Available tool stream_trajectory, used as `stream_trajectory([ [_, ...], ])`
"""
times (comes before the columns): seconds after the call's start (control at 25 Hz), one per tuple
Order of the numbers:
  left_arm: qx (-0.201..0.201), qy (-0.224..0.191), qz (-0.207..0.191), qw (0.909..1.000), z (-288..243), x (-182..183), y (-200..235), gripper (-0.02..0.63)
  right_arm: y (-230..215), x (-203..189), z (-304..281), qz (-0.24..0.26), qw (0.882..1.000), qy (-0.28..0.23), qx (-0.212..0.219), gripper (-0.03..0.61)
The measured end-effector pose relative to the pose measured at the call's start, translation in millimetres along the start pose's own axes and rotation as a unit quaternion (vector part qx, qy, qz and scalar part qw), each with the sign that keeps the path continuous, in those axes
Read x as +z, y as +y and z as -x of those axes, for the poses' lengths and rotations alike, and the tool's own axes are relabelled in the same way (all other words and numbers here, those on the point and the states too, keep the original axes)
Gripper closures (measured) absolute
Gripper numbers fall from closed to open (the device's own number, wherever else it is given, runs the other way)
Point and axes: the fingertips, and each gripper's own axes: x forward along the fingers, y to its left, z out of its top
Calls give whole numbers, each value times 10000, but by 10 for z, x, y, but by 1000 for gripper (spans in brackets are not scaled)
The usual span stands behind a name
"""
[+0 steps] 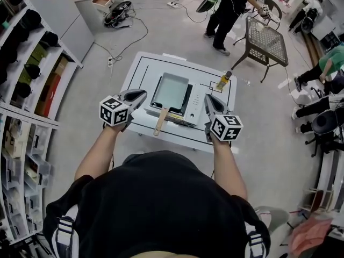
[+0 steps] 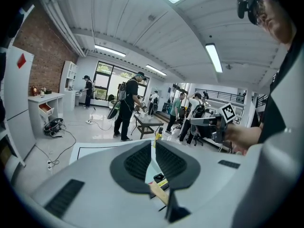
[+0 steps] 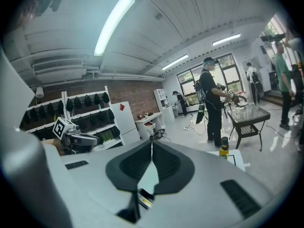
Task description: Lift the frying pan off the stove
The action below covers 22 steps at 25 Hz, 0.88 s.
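Observation:
A rectangular grey frying pan [image 1: 171, 89] with a wooden handle [image 1: 160, 121] sits on a portable stove [image 1: 192, 108] on the white table [image 1: 141, 69]. My left gripper [image 1: 143, 94] hovers shut over the pan's left side, a little above it, holding nothing. At the stove's right end my right gripper [image 1: 207, 97] is shut too and empty. In the left gripper view the jaws [image 2: 153, 144] are pressed together, with the wooden handle [image 2: 158, 192] showing below them. The right gripper view shows its jaws [image 3: 152, 144] closed above the pan [image 3: 149, 177].
A yellow oil bottle [image 1: 223, 80] stands at the table's far right corner. Shelving [image 1: 27, 90] lines the left wall. A metal patio table [image 1: 266, 36] and several people stand beyond, and cables [image 1: 121, 15] lie on the floor.

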Motion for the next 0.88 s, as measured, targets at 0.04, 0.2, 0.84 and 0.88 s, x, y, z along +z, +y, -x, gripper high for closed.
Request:
stream_trajectory([
  [0.04,-50,-10,15,10000,-11,-2,-24,578,6,-10,6,7,10000,17,-2,568],
  [0.2,-143,1,5,9999,-27,-22,-30,578,53,7,-12,47,10000,26,-10,568],
  [0.84,-503,45,26,9987,-43,-16,333,578,160,2,-249,-41,9991,64,-425,568],
  [0.88,-536,62,25,9985,-45,-23,360,578,163,-2,-270,-54,9989,64,-471,568],
])
